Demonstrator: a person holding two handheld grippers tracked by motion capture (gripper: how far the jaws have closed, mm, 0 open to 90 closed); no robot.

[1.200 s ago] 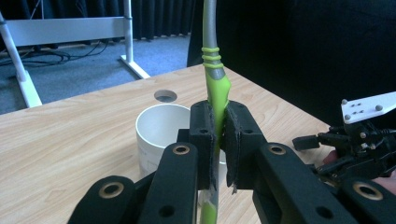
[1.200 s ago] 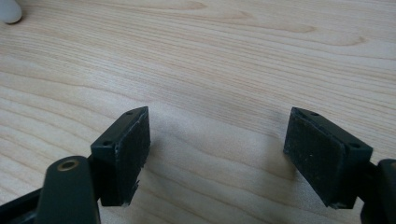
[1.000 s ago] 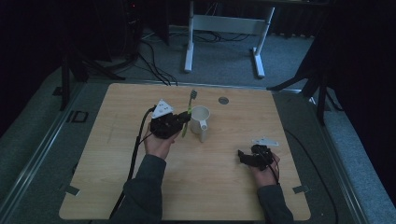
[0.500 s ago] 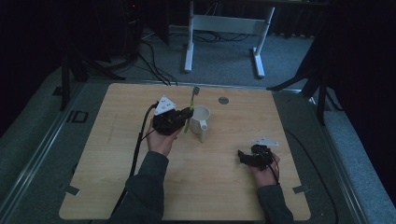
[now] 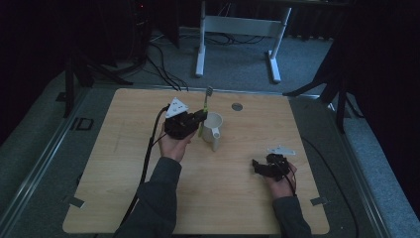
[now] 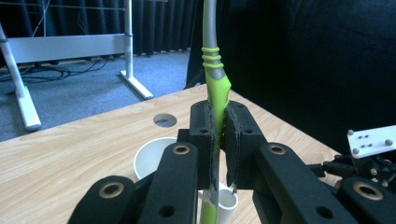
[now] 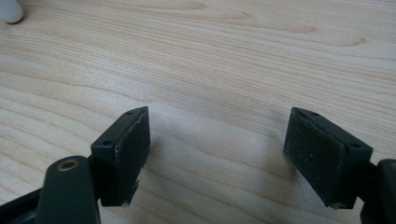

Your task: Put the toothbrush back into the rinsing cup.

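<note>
Pinching the green toothbrush upright beside the white mug, your left gripper needs steady vertical travel; keep the right gripper spread, parked on the table.

High view overhead, gripper views close, sharing table

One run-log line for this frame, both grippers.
left gripper: shut on green-and-grey toothbrush, upright above white cup | right gripper: open, empty, low over wooden table
</note>
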